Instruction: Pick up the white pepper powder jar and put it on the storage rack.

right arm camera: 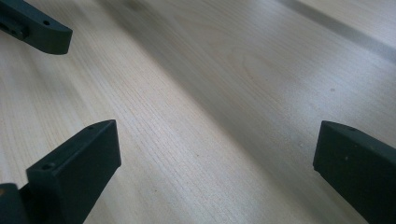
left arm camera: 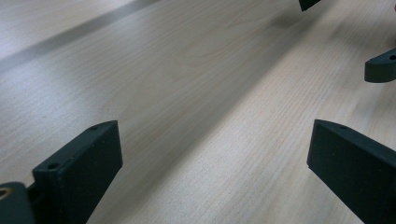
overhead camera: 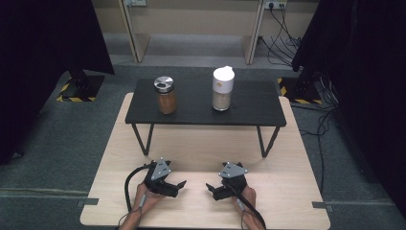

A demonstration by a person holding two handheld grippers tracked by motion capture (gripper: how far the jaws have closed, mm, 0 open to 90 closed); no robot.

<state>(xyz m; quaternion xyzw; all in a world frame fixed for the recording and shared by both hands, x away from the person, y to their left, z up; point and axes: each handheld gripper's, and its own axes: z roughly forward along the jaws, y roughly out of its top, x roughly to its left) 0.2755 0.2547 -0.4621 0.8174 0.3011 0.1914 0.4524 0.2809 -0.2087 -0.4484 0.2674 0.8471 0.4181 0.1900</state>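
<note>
On a low black shelf [overhead camera: 249, 112] stand two containers: a glass jar of brown powder with a silver lid [overhead camera: 166, 95] at the left and a white-capped jar of pale powder [overhead camera: 222, 89] at the right. Both grippers rest low on the light wooden table [overhead camera: 287, 191] in front of the shelf, pointing toward each other. My left gripper [overhead camera: 181, 186] is open with bare wood between its jaws [left arm camera: 215, 163]. My right gripper [overhead camera: 210, 188] is open too, nothing held [right arm camera: 217, 163]. Each gripper view catches the other gripper's jaw tips at an upper corner.
The shelf stands on thin black wire legs [overhead camera: 141, 140] over the far half of the table. Grey carpet [overhead camera: 57, 143] surrounds the table, with black curtains at both sides and cables [overhead camera: 325, 124] on the floor at the right.
</note>
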